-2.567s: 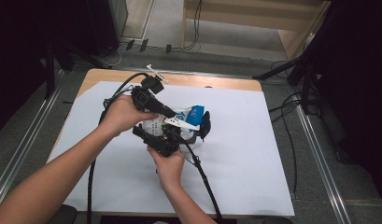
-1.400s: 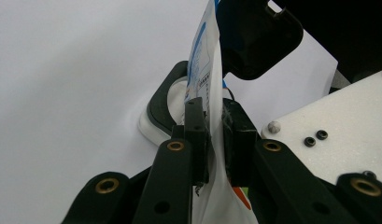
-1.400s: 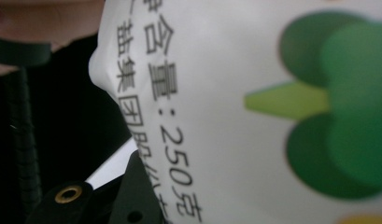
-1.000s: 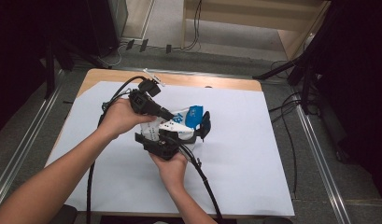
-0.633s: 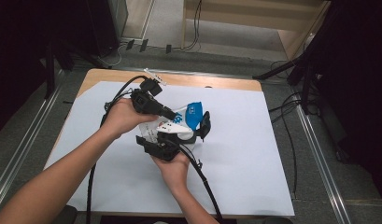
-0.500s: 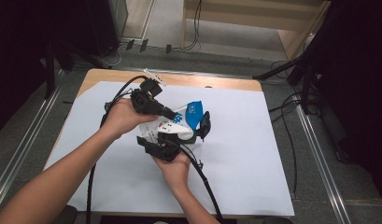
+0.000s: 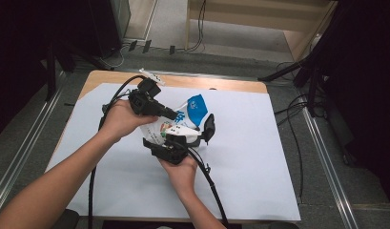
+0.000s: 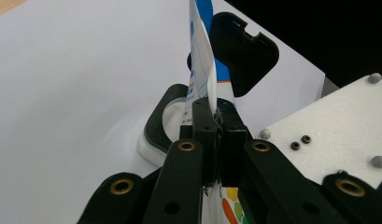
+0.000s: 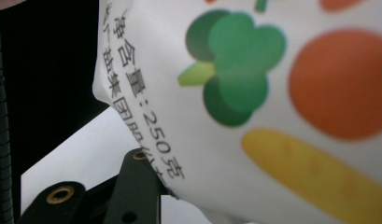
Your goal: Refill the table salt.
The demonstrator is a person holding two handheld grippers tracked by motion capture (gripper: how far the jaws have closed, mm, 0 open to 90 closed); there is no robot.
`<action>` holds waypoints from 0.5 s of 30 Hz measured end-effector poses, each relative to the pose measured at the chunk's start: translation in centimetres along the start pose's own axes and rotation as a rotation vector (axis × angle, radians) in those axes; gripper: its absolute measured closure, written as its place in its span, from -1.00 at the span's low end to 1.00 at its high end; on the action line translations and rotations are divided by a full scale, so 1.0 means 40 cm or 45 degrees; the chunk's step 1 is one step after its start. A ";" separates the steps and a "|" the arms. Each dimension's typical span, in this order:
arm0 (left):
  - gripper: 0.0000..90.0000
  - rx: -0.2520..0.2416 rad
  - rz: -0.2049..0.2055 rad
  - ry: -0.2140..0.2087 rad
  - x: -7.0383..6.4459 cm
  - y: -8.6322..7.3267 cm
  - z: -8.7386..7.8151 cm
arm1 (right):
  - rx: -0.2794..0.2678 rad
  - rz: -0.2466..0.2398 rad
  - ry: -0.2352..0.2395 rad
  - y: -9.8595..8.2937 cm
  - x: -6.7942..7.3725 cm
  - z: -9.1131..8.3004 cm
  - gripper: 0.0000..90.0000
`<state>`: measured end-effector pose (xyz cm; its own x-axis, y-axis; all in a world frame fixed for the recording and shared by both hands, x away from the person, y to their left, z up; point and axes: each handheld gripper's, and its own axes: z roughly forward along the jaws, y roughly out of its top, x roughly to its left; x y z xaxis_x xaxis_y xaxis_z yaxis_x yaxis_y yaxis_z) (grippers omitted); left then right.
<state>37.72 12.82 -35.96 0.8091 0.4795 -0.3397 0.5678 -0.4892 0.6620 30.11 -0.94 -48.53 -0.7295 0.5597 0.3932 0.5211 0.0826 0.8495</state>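
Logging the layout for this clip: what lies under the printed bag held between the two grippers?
Under the bag sits a black-rimmed white container with its black lid open. Its contents are hidden by the bag and the left gripper.

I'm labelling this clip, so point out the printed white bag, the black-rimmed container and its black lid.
Printed white plastic bag (image 9: 291, 140), right gripper view: its vegetable-printed face.
Black-rimmed white container (image 8: 157, 122), left gripper view: its near rim.
Black flat plastic lid (image 8: 244, 51), left gripper view: its broad face.

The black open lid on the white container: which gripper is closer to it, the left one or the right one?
Right. The right gripper sits just beside the container's black lid, low on the pouch. The left gripper pinches the pouch's upper edge, farther from the lid.
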 end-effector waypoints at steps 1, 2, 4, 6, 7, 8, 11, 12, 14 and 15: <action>1.00 -0.005 0.000 0.001 0.000 0.000 0.000 | -0.004 0.001 -0.004 0.000 0.000 -0.001 0.43; 1.00 -0.005 0.000 0.006 0.000 0.000 -0.001 | -0.006 0.001 -0.007 0.000 -0.001 -0.001 0.40; 1.00 -0.013 0.001 0.003 0.001 -0.001 -0.001 | -0.016 -0.001 -0.013 0.000 -0.003 -0.002 0.37; 1.00 -0.019 0.002 0.002 0.000 -0.001 0.001 | -0.019 0.004 -0.023 0.001 -0.003 -0.003 0.31; 1.00 -0.025 0.007 0.010 -0.002 -0.001 0.003 | -0.024 0.006 -0.023 0.002 -0.004 -0.003 0.29; 1.00 -0.025 0.016 0.008 -0.003 0.000 0.004 | -0.030 0.008 -0.024 0.002 -0.004 -0.004 0.27; 1.00 -0.045 0.008 -0.001 -0.006 -0.002 0.009 | -0.049 0.006 -0.031 0.004 -0.004 -0.007 0.17; 1.00 -0.051 0.007 0.002 -0.006 -0.004 0.010 | -0.049 0.012 -0.036 0.005 -0.004 -0.007 0.16; 1.00 -0.052 0.005 -0.003 -0.003 -0.007 0.013 | -0.043 0.012 -0.043 0.005 -0.006 -0.008 0.21; 1.00 -0.050 0.003 0.001 -0.003 -0.010 0.013 | -0.041 0.011 -0.044 0.004 -0.006 -0.008 0.25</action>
<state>37.49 12.57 -36.54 0.8106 0.4787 -0.3374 0.5592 -0.4614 0.6887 30.25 -1.33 -48.38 -0.7089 0.5886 0.3887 0.5126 0.0513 0.8571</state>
